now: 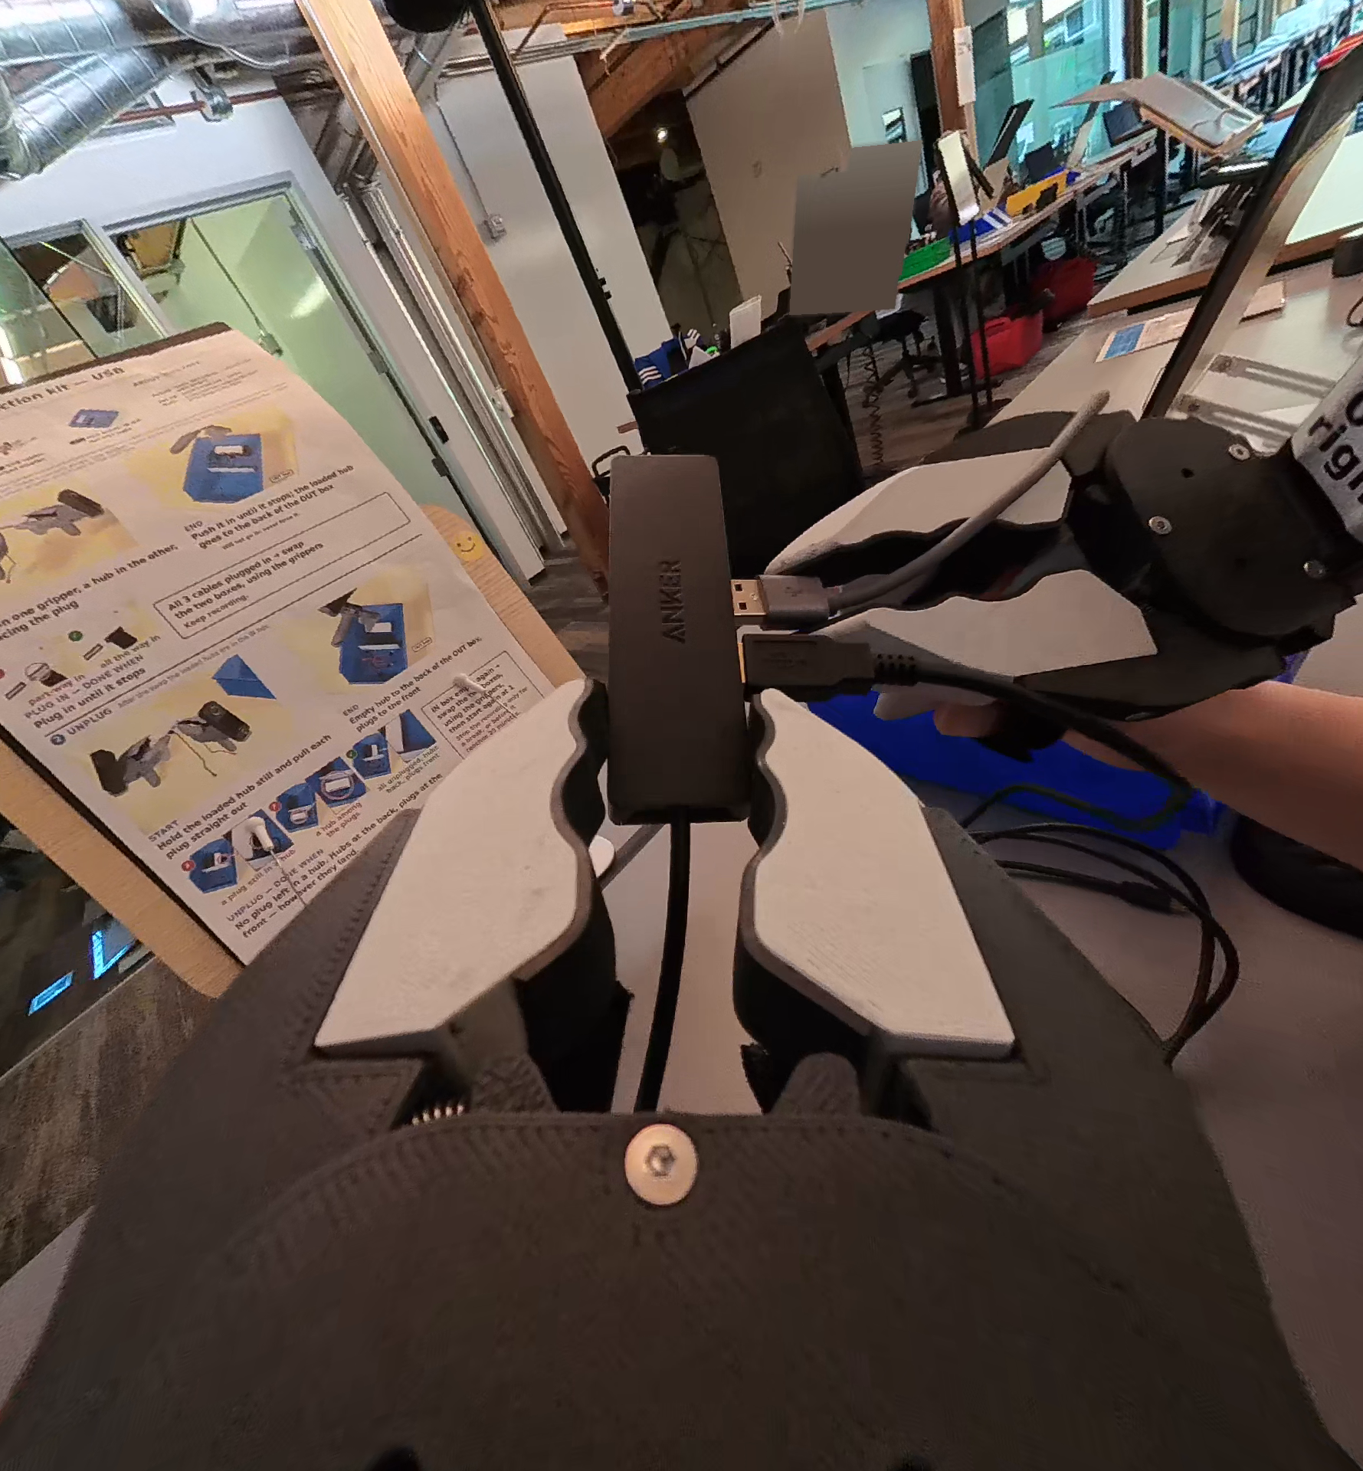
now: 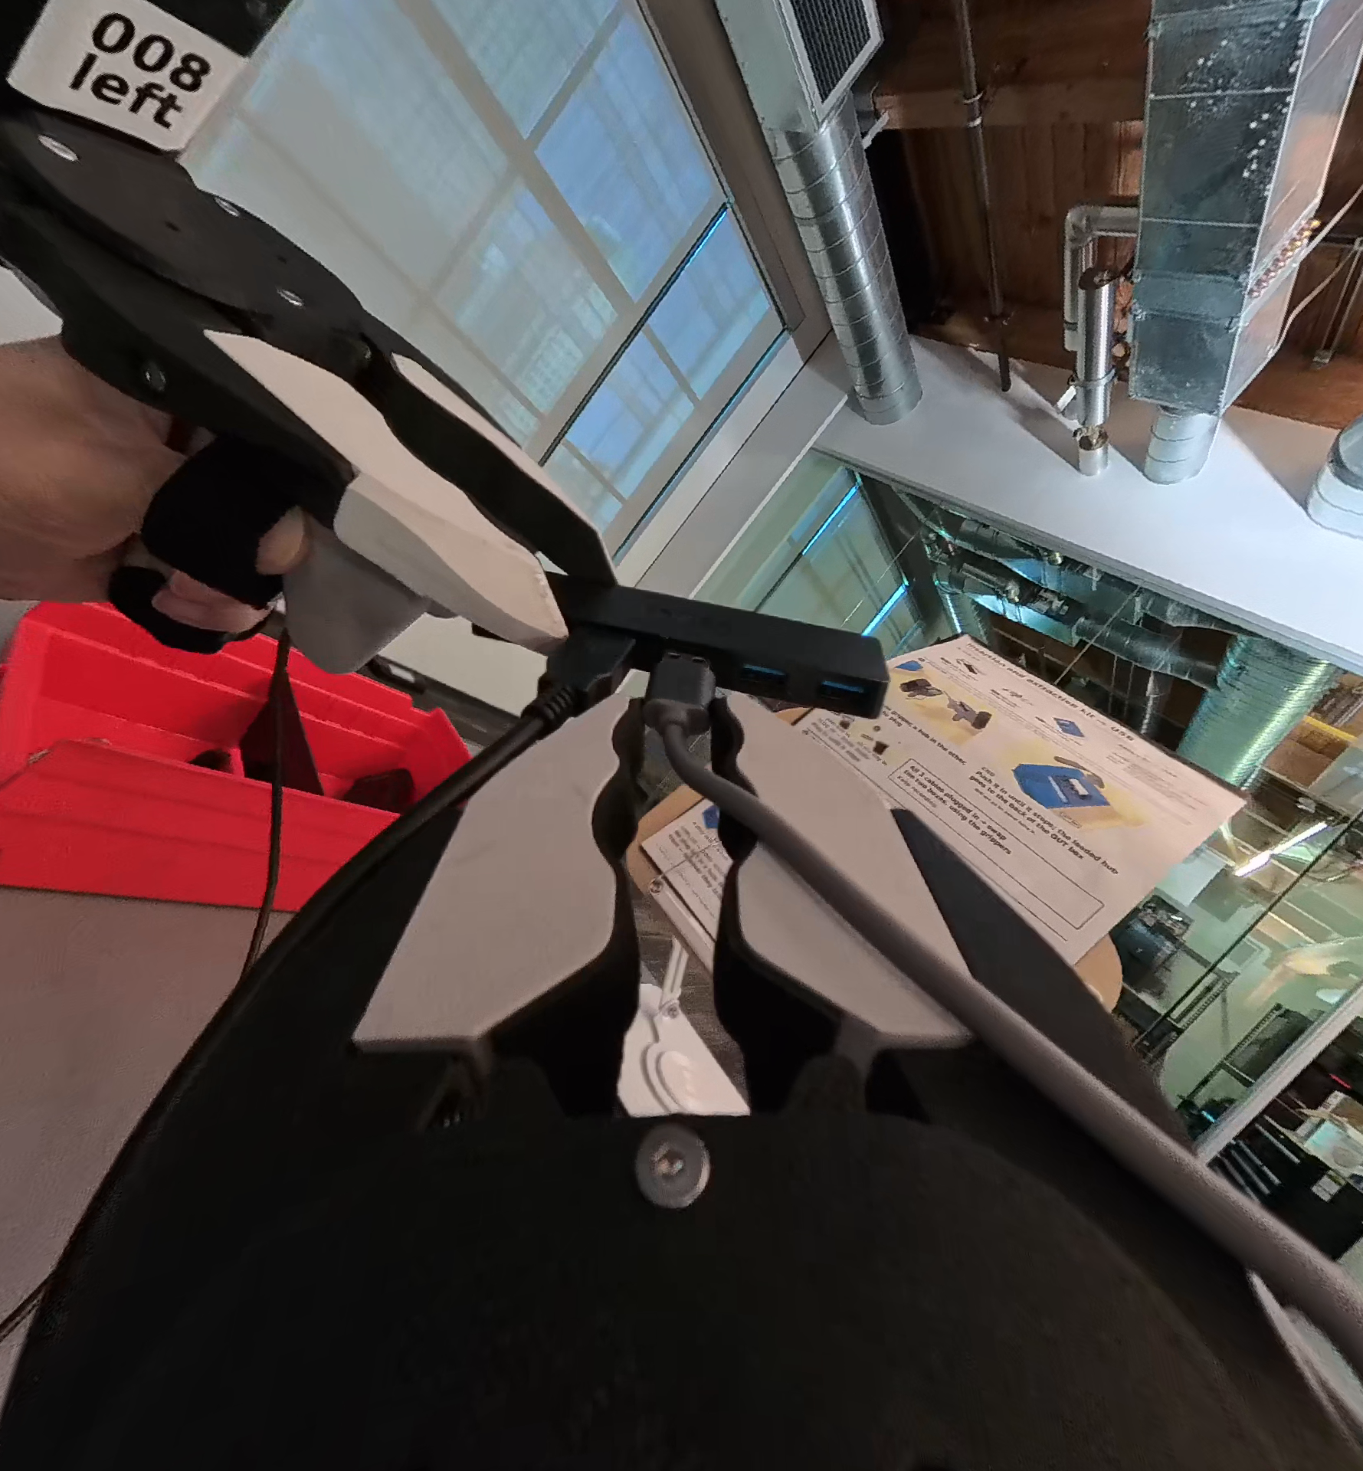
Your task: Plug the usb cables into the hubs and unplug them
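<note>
One hub (image 1: 676, 637) clamped in left gripper (image 1: 674, 740) jaws; right gripper (image 2: 674, 716) jaws pinch the grey plug (image 2: 682, 676), one of two plugs, at the hub's 3 o'clock side.

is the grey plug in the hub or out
Out: the grey plug shows its bare gold metal tip just short of the hub, held by the right hand-held gripper.

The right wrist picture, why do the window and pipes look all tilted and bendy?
Right wrist view: the wide-angle lens curves the window and ducts, and the camera is tilted. Left wrist view: the wooden beam leans too; the hub is sharp.
</note>
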Available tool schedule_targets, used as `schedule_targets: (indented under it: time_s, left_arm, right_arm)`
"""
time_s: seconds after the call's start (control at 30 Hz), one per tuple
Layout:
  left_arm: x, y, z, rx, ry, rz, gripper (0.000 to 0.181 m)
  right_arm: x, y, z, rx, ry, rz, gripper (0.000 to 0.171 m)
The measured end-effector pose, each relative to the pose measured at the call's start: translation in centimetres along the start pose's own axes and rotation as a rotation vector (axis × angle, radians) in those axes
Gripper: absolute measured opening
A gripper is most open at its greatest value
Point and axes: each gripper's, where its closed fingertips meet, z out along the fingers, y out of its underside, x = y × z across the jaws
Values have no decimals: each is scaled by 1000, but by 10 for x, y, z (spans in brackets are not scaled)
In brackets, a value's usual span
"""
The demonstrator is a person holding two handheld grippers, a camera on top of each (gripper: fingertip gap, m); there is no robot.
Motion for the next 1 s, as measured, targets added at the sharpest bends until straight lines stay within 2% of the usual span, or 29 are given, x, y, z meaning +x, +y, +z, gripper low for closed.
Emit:
schedule_targets:
  time_s: [0.4, 0.5, 0.63, 0.73, 0.8, 1.0]
  left_arm:
    - [-3, 1, 3, 5, 9, -28, 33]
    - [-18, 1, -1, 12, -62, -29, 33]
    - [-12, -4, -3, 54, 29, -118, 33]
    - [-9, -2, 0, 44, 21, -94, 33]
    - [-7, -1, 1, 34, 21, -86, 33]
    - [-3, 0, 4, 38, 58, -134, 33]
  right_arm:
    - [2, 1, 1, 9, 12, -29, 17]
    - [8, -7, -4, 42, 23, -16, 17]
    - [10, -6, -3, 27, 23, 15, 17]
    - [3, -4, -1, 21, -4, 33, 16]
    - [7, -5, -1, 26, 48, 6, 16]
    - [6, -7, -3, 38, 44, -12, 16]
